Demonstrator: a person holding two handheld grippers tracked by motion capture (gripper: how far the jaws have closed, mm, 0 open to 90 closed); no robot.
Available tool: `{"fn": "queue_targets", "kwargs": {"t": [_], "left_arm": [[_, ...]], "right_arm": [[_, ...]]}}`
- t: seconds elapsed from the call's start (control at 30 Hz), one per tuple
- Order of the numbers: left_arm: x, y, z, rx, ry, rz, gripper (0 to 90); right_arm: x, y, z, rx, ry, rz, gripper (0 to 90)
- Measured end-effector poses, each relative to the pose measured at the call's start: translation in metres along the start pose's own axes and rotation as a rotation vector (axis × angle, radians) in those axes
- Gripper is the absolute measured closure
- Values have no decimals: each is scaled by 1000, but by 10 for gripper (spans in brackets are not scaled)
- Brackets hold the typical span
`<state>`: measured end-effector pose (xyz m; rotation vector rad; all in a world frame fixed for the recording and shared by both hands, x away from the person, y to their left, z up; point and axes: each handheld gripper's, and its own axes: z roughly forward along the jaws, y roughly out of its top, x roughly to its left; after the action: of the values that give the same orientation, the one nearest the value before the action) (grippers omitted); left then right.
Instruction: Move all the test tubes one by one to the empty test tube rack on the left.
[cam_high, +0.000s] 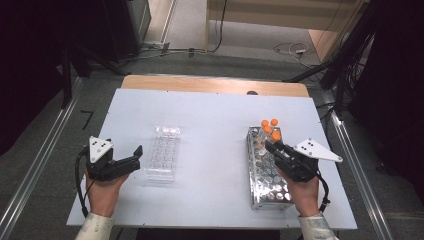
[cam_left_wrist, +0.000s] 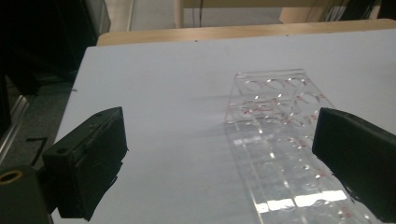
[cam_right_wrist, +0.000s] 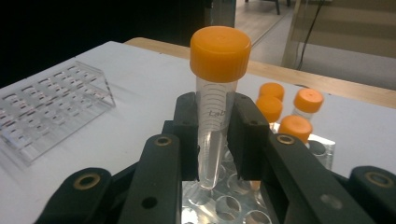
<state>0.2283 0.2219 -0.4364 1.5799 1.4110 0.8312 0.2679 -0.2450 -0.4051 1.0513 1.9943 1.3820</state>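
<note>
Right gripper (cam_right_wrist: 215, 140): jaws clamped on the clear body of an orange-capped tube (cam_right_wrist: 218, 88), held upright, tip just above the holes of the metal rack (cam_right_wrist: 219, 205) directly beneath; three more capped tubes (cam_right_wrist: 294, 128) standing in that rack just beyond the jaws, clear plastic rack (cam_right_wrist: 46, 112) well apart across the white table (cam_right_wrist: 140, 93). Left gripper (cam_left_wrist: 219, 154): jaws spread wide and holding nothing, raised over the tabletop, near end of the clear plastic rack lying between them, closer to one jaw.
</note>
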Motion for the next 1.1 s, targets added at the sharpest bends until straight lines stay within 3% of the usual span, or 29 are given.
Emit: {"fn": "queue_targets", "kwargs": {"t": [0.43, 0.63, 0.7, 1.1], "left_arm": [[-27, 10, 12, 19, -108, 32, 48], [-33, 11, 18, 26, -150, 17, 49], [-40, 11, 24, 42, -164, 40, 48], [-69, 21, 31, 16, -238, 93, 57]], "right_arm": [[21, 1, 10, 22, 44, -19, 721], [31, 4, 18, 40, 76, -14, 721], [37, 4, 22, 51, 78, -26, 721], [62, 5, 37, 80, 107, -70, 721]]}}
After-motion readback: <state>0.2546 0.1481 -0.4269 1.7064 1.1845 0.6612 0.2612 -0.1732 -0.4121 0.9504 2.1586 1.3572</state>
